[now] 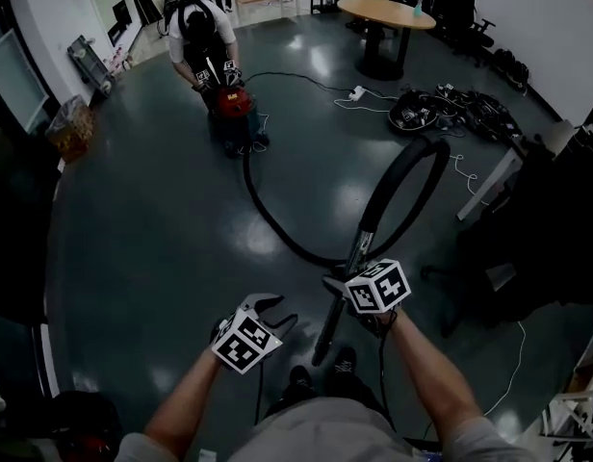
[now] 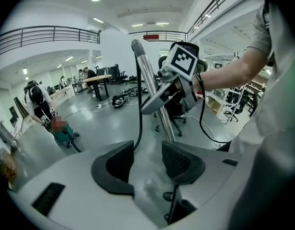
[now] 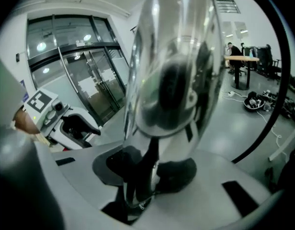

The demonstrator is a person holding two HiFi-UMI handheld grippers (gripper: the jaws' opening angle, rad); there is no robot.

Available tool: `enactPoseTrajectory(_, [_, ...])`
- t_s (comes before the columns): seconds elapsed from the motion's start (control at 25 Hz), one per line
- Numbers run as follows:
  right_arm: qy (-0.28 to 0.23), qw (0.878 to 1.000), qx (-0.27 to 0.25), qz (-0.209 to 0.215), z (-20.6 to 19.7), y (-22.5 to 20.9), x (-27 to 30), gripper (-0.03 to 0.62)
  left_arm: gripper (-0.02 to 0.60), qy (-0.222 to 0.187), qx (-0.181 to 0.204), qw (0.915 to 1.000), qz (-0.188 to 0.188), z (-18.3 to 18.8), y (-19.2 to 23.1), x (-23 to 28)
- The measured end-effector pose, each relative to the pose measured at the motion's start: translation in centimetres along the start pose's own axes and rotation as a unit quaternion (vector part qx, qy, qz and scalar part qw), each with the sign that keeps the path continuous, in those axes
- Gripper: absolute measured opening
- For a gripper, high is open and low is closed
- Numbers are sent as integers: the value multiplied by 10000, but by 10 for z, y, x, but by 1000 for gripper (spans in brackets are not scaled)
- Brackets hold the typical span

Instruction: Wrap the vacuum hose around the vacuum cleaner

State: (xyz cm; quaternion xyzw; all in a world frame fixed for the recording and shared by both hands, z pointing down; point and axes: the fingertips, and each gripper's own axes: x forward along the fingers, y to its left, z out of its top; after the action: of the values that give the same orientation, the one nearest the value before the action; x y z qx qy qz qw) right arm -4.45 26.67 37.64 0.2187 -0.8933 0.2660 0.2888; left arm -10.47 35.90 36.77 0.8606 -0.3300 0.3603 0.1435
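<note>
The left gripper (image 2: 145,159) has its jaws spread with nothing between them. Just beside it, the right gripper (image 3: 147,169) pinches the shiny chrome wand tube (image 3: 171,56). The tube's long black flexible hose (image 1: 277,224) loops across the dark glossy floor (image 1: 142,239) to the distant red vacuum cleaner (image 1: 232,104).

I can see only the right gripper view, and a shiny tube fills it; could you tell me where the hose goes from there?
Observer: From the wand the hose arches up in a loop, then runs away to a red vacuum.
Operator: Thank you. Is anyone near that vacuum?
Observer: Yes, a person is bending over it.
Operator: And is the left gripper holding anything?
Observer: No. The left gripper is open, with nothing between its jaws.
</note>
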Motion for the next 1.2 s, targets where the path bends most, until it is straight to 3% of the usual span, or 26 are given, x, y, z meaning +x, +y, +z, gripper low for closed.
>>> enactPoseTrajectory(0.16, [478, 9974, -549, 8, -24, -14, -5, 120, 187, -32, 215, 9997, 131, 31, 2, 14])
enactPoseTrajectory(0.28, [710, 9934, -898, 9, -37, -26, -12, 120, 187, -61, 605, 9974, 395, 59, 5, 28])
enactPoseTrajectory(0.6, [997, 9843, -1453, 51, -57, -57, -33, 120, 187, -328, 1750, 9812, 745, 144, -1, 55])
enactPoseTrajectory(0.8, [1223, 9750, -1854, 37, -65, -84, -48, 120, 187, -446, 2052, 9749, 738, 191, -10, 68])
enactPoseTrajectory(1.0, [1643, 9566, -2408, 29, -65, -101, -60, 120, 187, -423, 2468, 9646, 826, 224, -18, 68])
enactPoseTrajectory(1.2, [2375, 9284, -2849, 228, -93, -118, -63, 120, 187, -308, 2868, 9526, 964, 235, -27, 72])
